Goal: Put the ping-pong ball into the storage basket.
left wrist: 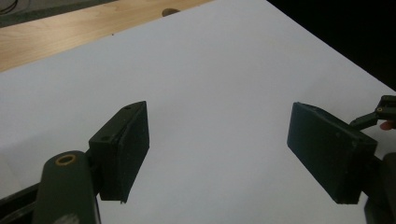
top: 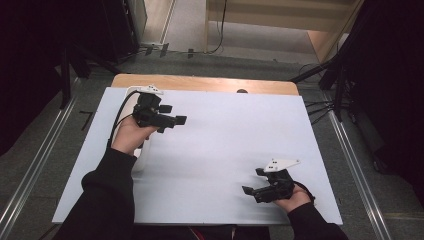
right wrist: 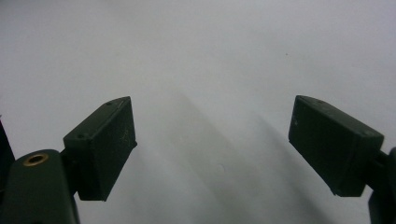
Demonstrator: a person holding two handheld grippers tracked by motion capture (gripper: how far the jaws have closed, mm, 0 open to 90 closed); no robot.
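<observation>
- While both grippers hover empty, the high view shows work that looks barely begun: the left gripper hangs over the far left part of a white sheet covering most of the desk. Its jaws are apart with nothing between them.
- Under the left hand lies a white, round-cornered thing, perhaps a tray. It sits along the sheet's left edge, partly hidden by the hand and sleeve. It is the nearest thing to either gripper, and neither one touches it.
- Near the front right corner, the right gripper is held low over the sheet, well apart from the tray. Its jaws are spread and empty.
- Looking along the left gripper, its own view has both jaws standing wide over bare sheet. A strip of wooden desk shows beyond, and the right gripper peeks in at the right edge.
- From the right gripper, the view is of open jaws over plain sheet, with nothing clamped.
- Judged from this, nothing has been picked up or set out. Any reach for the tray, its grasp and its placing all seem left to do.
</observation>
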